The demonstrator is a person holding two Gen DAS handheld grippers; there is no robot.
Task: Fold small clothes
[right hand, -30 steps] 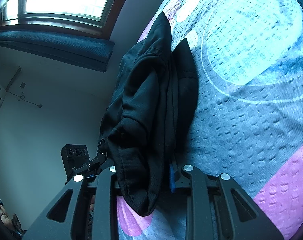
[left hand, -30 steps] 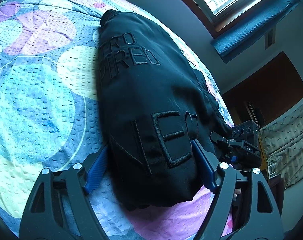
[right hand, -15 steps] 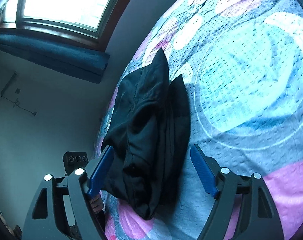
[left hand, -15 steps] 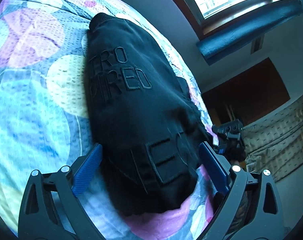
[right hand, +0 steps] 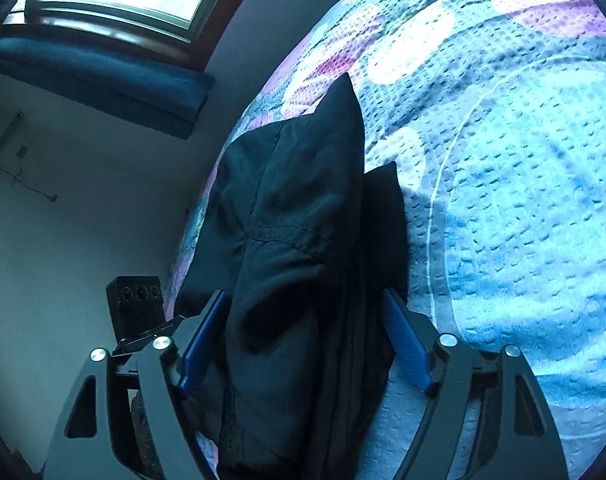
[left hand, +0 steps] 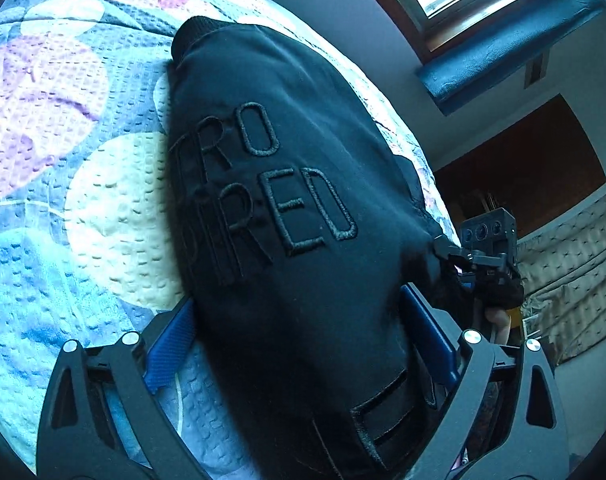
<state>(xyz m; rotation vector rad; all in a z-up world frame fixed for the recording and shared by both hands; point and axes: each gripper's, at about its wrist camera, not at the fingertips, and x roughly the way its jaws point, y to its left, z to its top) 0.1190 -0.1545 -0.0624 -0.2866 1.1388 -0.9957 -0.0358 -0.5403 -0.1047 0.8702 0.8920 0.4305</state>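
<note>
Black embroidered fabric garment (left hand: 287, 216) lies folded into a compact bundle on the patterned quilted bed (left hand: 63, 184). The left claw (left hand: 299, 344) and the right claw (right hand: 303, 344) straddle it at six o'clock, jaws wide; the right's have just been closing, gripping nothing I can see. Perhaps one fold remains.

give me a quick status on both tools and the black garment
Left tool open, straddling folded black sweatshirt. Right tool closing in around its other end, pads not clearly pressing. Bedspread clear around it.

bed (left hand: 103, 208) | covered by quilted spread with pastel circles | black embroidered garment (left hand: 287, 208) laid folded on it

Black garment (left hand: 287, 216) folded on bedspread (embroidered lettering up).
</note>
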